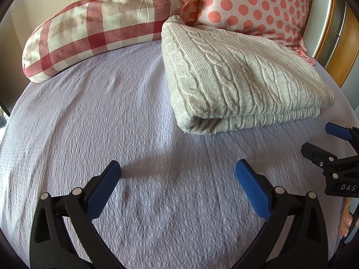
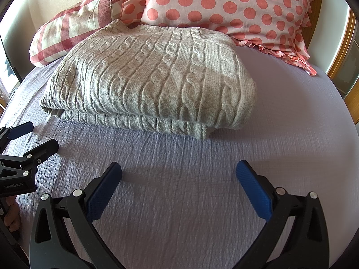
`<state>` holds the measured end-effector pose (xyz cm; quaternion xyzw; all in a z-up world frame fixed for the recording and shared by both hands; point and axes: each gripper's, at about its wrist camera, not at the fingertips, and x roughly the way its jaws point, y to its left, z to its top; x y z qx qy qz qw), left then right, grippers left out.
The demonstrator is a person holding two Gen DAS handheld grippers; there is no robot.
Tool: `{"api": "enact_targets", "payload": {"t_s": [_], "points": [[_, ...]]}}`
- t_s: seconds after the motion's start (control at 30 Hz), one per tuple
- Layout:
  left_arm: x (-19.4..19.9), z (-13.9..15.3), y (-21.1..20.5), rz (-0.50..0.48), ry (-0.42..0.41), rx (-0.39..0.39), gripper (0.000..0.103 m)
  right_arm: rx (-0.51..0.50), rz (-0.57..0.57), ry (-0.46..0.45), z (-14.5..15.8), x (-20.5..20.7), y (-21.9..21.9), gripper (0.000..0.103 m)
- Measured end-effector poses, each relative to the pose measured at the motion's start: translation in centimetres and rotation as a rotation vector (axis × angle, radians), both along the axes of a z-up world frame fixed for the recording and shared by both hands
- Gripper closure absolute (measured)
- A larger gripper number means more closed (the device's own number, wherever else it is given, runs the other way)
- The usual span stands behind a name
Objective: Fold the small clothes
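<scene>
A grey cable-knit sweater [image 1: 235, 76] lies folded in a thick rectangle on the lilac bedspread [image 1: 101, 116]. It also shows in the right wrist view [image 2: 152, 78], ahead of the fingers. My left gripper [image 1: 178, 168] is open and empty, low over bare bedspread, short of the sweater's near left corner. My right gripper [image 2: 178, 168] is open and empty, short of the sweater's front edge. Each gripper shows in the other's view, the right one [image 1: 323, 141] at the right edge, the left one [image 2: 38, 136] at the left edge.
A red-and-white checked pillow [image 1: 94, 22] and a pink polka-dot pillow [image 1: 253, 4] lean at the head of the bed behind the sweater. A wooden bed frame [image 1: 338, 44] runs along the right. Lilac bedspread [image 2: 291, 116] lies right of the sweater.
</scene>
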<state>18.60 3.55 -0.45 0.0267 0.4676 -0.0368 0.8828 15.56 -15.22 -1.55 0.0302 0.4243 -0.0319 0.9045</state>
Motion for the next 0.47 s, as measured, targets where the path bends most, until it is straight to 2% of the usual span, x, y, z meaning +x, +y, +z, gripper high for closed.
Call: {"api": "enact_targets", "payload": {"t_s": [0.47], "points": [[0.12,0.08,0.02,-0.003,-0.002,0.001,0.002,0.0,0.0,0.0,0.02,-0.02,-0.04,0.001]]}}
